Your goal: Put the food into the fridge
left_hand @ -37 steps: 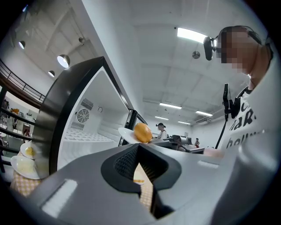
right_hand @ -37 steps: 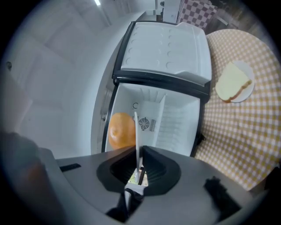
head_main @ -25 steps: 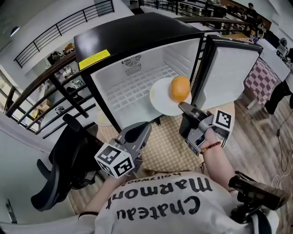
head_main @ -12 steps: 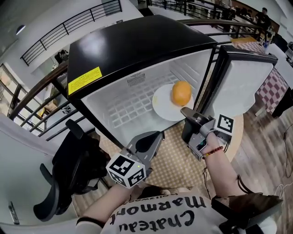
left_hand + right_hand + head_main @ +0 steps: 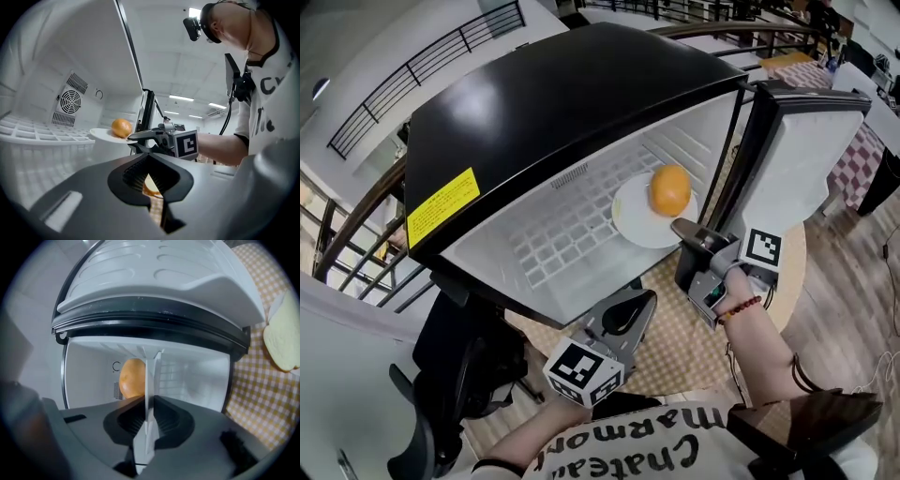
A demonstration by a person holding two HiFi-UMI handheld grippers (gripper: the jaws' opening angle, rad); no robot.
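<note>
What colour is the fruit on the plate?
The fruit is orange, on the white plate; head view shows it best.

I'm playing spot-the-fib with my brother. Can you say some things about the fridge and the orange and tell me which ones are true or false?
1. The fridge door is open. True.
2. The orange sits on a white plate. True.
3. The left gripper holds the plate. False: the right gripper grips its rim; the left one is shut on nothing.
4. A slice of bread lies on the plate. False: it lies on the checked cloth, outside the fridge.
</note>
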